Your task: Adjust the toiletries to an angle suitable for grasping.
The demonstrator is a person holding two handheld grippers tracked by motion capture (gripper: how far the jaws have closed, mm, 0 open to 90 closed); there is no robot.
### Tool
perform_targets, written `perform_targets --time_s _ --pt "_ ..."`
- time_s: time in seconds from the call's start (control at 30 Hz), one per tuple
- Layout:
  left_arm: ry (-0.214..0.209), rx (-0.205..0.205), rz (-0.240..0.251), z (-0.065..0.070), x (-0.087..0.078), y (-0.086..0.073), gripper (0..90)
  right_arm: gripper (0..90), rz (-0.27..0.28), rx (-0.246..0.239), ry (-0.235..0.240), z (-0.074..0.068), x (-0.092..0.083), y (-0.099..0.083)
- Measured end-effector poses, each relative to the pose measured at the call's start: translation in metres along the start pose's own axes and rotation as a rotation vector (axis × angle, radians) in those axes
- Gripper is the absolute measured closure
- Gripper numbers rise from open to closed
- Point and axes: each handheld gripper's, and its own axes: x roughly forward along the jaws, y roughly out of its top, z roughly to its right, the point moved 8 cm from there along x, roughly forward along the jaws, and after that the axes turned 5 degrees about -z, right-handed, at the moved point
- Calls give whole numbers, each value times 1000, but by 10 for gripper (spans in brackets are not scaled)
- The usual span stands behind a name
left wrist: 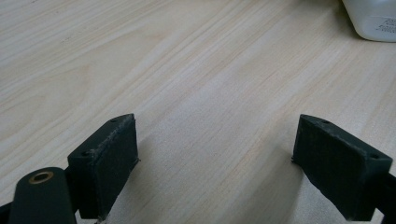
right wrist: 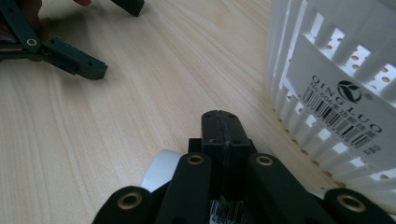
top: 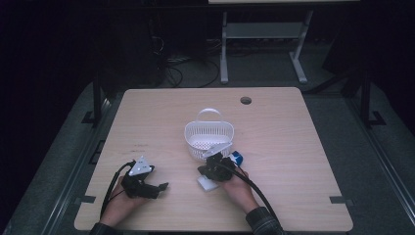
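A white slotted basket (top: 209,138) with an upright handle sits near the middle of a light wood table (top: 274,147). The right gripper (top: 214,169) lies just in front of the basket, held in the person's right hand (top: 239,188). Under and beside it lies a white bottle (top: 207,183), and a blue cap (top: 237,157) shows on the gripper's far right side, close to the basket wall. In the right gripper view the two black jaws are pressed flat together with no gap, nothing between their tips; the bottle's rounded white body (right wrist: 161,170) and a strip of barcode show below the jaws, so the bottle lies under the gripper rather than in its grip. The basket wall (right wrist: 336,88) stands just to the right, with a barcode label on it. The left gripper (top: 159,188) rests low over the table's near left part, in the left hand (top: 120,203), well apart from the basket. Its jaws are spread wide, with bare wood between them, and a corner of the white bottle (left wrist: 373,21) shows at the far upper right.
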Motion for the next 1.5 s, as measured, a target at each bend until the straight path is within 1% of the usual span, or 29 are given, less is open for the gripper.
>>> perform_targets --time_s 0.33,0.37,0.47,0.73,0.93,1.3,1.4,1.5 --pt "-2 -1 2 1 0 0 128 896 -13 0 -1 1 -2 -5" --pt "-2 -1 2 1 0 0 129 896 -12 11 -1 1 -3 -6" --pt "-2 0 0 1 0 0 129 896 -11 5 -1 2 -4 -7" --pt "-2 1 0 1 0 0 129 896 -16 8 -5 3 -10 -16" --pt "-3 2 0 2 0 0 129 896 -19 21 -11 5 -16 -23" --pt "-5 2 2 2 0 0 129 896 -13 29 -15 7 -25 -32" --pt "-4 0 5 2 0 0 128 896 -11 34 -12 5 -27 -32" --pt "-5 0 5 3 0 0 129 896 -8 18 4 -3 -29 -32"
